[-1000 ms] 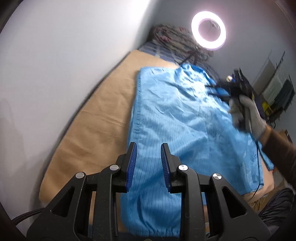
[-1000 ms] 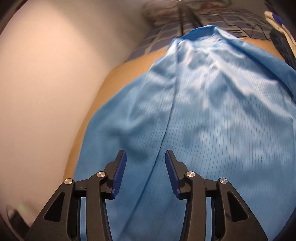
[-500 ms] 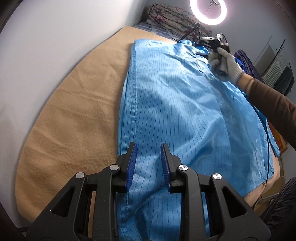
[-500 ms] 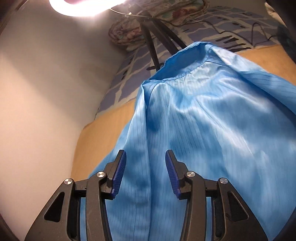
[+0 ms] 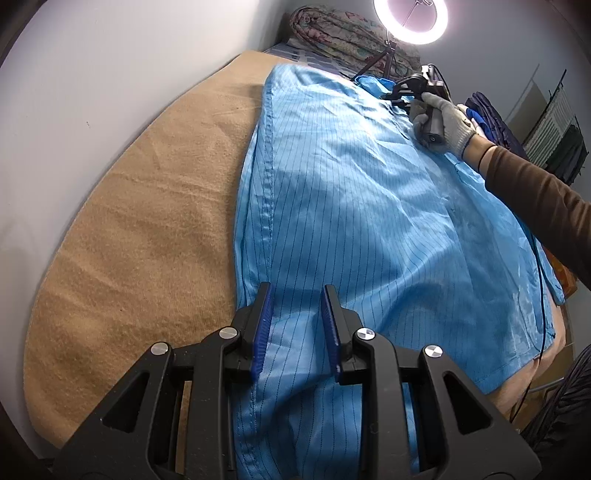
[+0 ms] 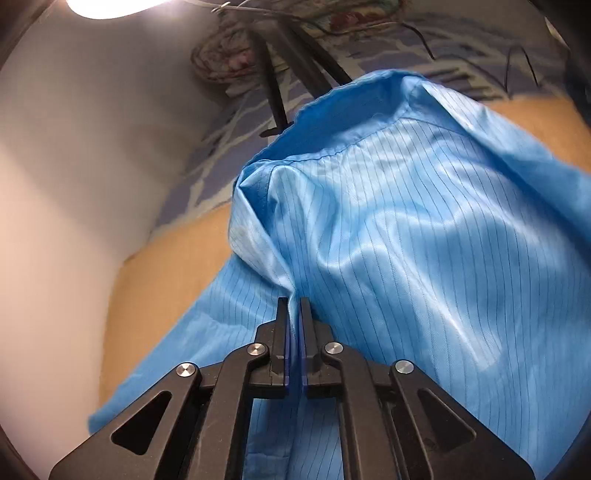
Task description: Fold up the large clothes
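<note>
The left gripper holds its jaws narrowly apart over the blue pinstriped garment, pads not pressing it. The garment lies flat on the tan blanket, long axis running away toward the ring light. The right gripper has its jaws pinched on a fold near the collar

The blue garment runs under the left gripper and out of the bottom edge, so its near hem is cut off. Whether that gripper's pads press the cloth cannot be told. In the right wrist view the bedding at the far end of the tan blanket is blurred, and the ring light is cropped by the top edge.
</note>
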### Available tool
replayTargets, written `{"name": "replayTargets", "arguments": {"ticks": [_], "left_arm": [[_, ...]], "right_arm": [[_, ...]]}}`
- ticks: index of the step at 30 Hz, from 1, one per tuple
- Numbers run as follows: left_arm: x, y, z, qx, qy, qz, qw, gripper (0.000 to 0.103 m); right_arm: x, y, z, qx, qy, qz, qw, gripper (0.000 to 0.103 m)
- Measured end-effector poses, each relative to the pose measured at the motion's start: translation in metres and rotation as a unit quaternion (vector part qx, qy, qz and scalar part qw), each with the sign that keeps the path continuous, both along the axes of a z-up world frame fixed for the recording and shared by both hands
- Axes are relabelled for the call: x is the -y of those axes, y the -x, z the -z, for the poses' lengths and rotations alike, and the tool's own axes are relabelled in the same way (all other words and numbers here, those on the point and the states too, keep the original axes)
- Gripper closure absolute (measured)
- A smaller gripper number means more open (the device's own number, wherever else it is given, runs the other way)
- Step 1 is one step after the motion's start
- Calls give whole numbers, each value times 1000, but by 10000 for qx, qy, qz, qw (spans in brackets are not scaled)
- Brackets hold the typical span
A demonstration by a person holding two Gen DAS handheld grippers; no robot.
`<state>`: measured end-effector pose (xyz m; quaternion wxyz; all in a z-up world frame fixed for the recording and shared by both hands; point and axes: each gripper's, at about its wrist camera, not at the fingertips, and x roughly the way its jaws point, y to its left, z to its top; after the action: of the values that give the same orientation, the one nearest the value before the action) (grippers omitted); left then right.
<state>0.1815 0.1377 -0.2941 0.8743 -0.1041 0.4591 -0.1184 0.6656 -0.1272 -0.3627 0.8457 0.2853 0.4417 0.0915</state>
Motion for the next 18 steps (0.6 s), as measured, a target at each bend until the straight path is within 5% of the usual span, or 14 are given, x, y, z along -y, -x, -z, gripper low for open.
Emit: {"name": "replayTargets", "arguments": {"ticks": [6, 9, 15, 18], "left_arm": [[-16, 14, -13, 49, 499, -316, 9982, 76], [-28, 27, -23, 175, 679, -644, 9955, 53], [-42, 26, -9, -279, 1187, -815, 9892, 53], [-40, 23, -1, -397, 1110, -817, 9897, 53]], "right_arm": [[-4, 33, -38, 302, 512, -272, 9979, 96], [-21, 70, -60, 449, 418, -891, 9941, 96], [-95, 178, -72, 378, 1125, -2601, 9583, 96], [-121, 230, -65, 325, 1383, -3146, 9385, 96]]}}
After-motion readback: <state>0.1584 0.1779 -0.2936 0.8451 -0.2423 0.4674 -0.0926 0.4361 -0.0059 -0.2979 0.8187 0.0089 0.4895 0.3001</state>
